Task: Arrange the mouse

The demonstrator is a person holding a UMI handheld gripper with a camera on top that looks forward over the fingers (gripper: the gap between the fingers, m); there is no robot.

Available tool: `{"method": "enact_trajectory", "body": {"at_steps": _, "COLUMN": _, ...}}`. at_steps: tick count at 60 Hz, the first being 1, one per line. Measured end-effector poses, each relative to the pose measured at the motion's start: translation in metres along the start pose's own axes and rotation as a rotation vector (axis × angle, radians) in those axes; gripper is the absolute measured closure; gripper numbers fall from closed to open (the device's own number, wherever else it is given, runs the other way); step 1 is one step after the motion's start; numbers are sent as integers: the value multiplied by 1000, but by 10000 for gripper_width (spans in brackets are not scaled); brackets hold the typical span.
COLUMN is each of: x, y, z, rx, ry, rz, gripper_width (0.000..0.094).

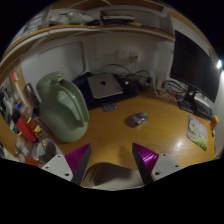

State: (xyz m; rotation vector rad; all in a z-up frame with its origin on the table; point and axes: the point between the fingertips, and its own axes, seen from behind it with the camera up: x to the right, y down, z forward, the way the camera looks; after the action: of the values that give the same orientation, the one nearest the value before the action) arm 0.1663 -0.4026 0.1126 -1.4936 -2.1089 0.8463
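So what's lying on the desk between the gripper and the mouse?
Nothing: in the gripper view, only bare wooden desk lies between the open gripper and the mouse ahead.

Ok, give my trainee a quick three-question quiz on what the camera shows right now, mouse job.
1. True or false: the tongs already hold the mouse.
2. What stands beyond the left finger: A) green chair B) red box C) lamp?
3. Fill in: the mouse rests on the wooden ____.

Key: 1 false, the tongs are open and the mouse lies well beyond them; 2 A; 3 desk.
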Motion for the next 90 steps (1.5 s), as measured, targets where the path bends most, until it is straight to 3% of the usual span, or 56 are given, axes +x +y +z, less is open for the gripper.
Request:
{"method": "enact_trajectory", "body": {"at_steps": 16, "x": 63, "y": -3, "z": 18, "rx": 55, "ry": 156, "rz": 147, "gripper_width": 75}}
{"method": "enact_trajectory", "body": {"at_steps": 32, "x": 78, "y": -4, "z": 48, "rx": 121, "ry": 215, "rz": 206, "gripper_width": 77}}
{"method": "enact_trajectory", "body": {"at_steps": 49, "x": 89, "y": -17, "z": 117, "rx": 168, "ry": 220, "rz": 241, "gripper_width": 79}}
{"method": "enact_trajectory", "body": {"at_steps": 90, "x": 123, "y": -69, "z": 235, "rx": 120, "ry": 181, "rz": 244, "gripper_width": 76}}
